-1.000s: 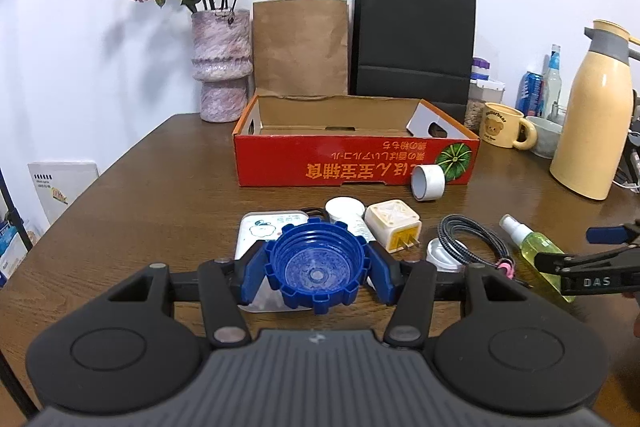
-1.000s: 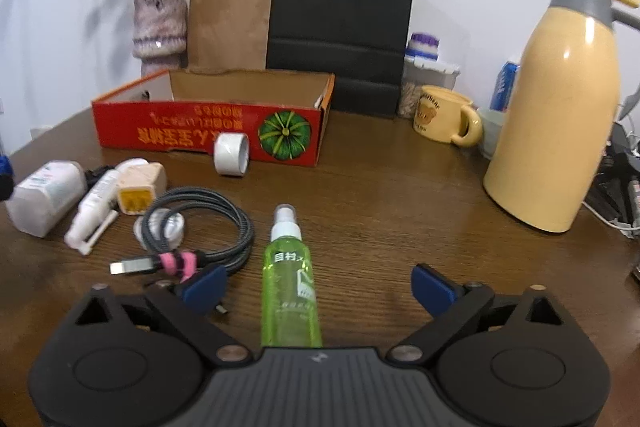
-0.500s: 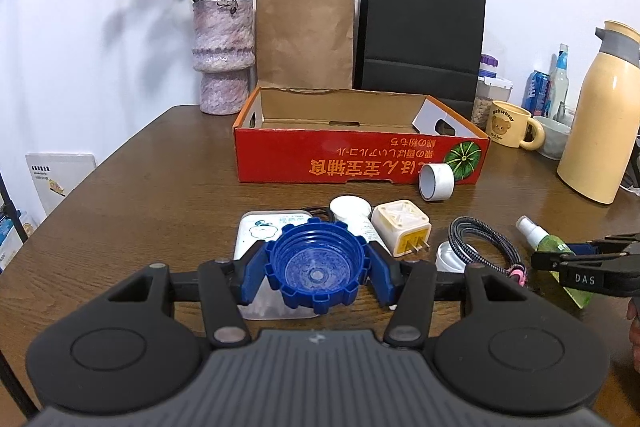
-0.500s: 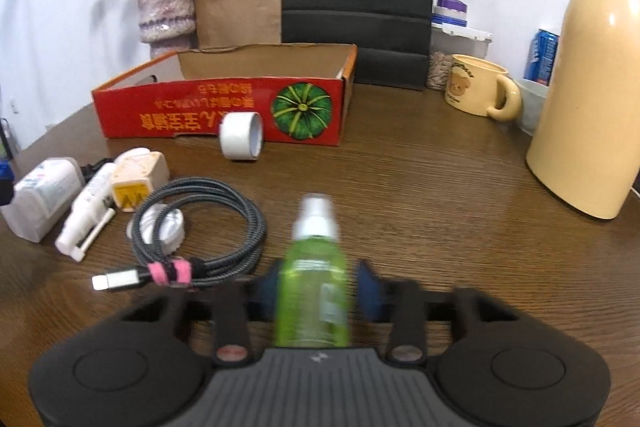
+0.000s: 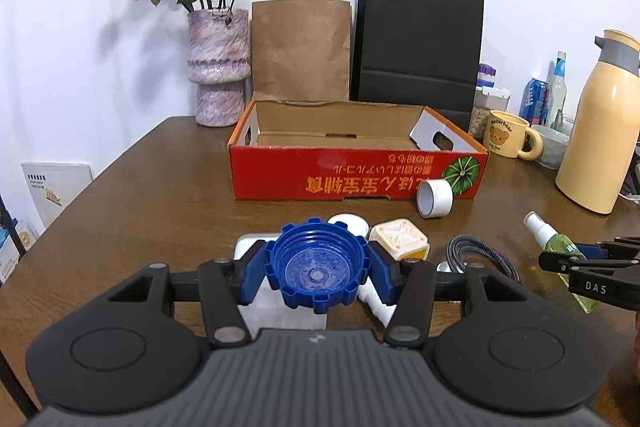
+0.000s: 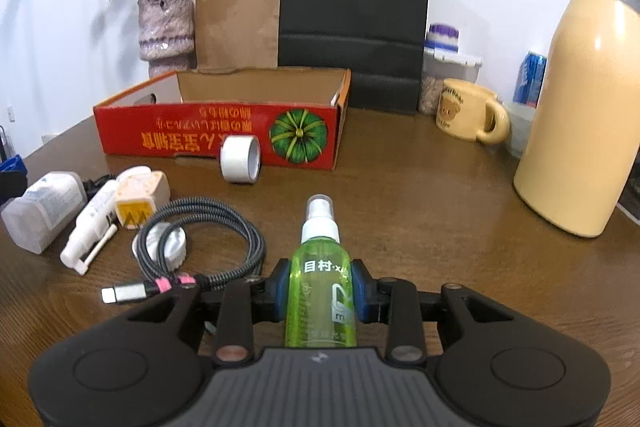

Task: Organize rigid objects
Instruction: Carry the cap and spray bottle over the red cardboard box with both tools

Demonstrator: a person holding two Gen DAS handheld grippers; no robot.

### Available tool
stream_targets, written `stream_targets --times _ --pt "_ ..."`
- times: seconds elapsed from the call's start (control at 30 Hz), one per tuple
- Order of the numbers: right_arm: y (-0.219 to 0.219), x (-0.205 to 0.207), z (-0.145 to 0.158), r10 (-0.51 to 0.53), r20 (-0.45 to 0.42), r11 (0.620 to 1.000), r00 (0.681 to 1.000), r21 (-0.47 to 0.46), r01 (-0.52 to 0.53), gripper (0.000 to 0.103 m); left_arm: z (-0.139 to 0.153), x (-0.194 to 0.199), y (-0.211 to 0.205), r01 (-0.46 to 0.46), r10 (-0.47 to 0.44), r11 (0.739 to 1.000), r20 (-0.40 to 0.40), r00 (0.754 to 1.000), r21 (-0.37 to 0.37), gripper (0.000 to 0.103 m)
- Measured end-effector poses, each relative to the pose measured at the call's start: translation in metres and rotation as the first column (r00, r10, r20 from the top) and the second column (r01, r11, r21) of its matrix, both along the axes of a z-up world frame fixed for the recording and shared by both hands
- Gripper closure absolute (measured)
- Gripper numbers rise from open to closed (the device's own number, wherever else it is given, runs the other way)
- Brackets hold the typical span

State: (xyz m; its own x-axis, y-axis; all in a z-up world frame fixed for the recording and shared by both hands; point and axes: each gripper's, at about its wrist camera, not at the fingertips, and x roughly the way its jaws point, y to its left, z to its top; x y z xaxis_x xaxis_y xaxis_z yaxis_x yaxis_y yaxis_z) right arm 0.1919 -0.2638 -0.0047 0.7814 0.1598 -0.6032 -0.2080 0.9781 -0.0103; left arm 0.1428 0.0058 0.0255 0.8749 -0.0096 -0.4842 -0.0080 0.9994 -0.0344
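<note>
Lower centre of the right wrist frame: green spray bottle (image 6: pixel 320 287) pinched between the blue pads of the right gripper (image 6: pixel 320 289), gripped at mid-body, probably so it carries level.
Spray bottle axis: long axis runs straight up the frame; white nozzle points away from the camera toward the red box (image 6: pixel 224 131), base toward the gripper body. Whether it is clear of the table (image 6: pixel 420 211) cannot be told.
Lower centre of the left wrist frame: blue cap (image 5: pixel 318 269) clamped across its toothed rim by the left gripper (image 5: pixel 318 273), held above the clutter.
Cap facing: hollow threaded side toward the camera; a disc, no long axis to speak of.
Red box: open-topped, upper centre of both frames, interior looks unfilled; judged the likely place for both items.
Unsorted, left of the right wrist frame: white container (image 6: pixel 42 211), white tube (image 6: pixel 94 223), square plug (image 6: pixel 140 201), coiled cable (image 6: pixel 204 243) over a small white lid.
Tape roll (image 6: pixel 240 159): on its edge, just in front of the box's front wall.
Right edge: cream thermos (image 6: pixel 580 107), bear mug (image 6: pixel 468 115); well apart from the sorting.
Upper left: vase of dried roses (image 5: pixel 218 67), beside paper bags.
</note>
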Motion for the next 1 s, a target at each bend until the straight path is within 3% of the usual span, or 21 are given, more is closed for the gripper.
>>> stream_targets --times 0.47,1.0 --pt "0.027 0.014 0.039 0.033 0.099 0.999 0.995 0.030 -0.036 0.073 0.028 0.027 -0.004 0.021 -0.021 1.000 0.049 0.999 -0.009 0.049" --pt "0.070 0.057 0.058 0.058 0.148 0.995 0.987 0.073 -0.069 0.073 0.044 0.080 -0.001 0.016 -0.011 0.998 0.074 0.997 -0.069 0.049"
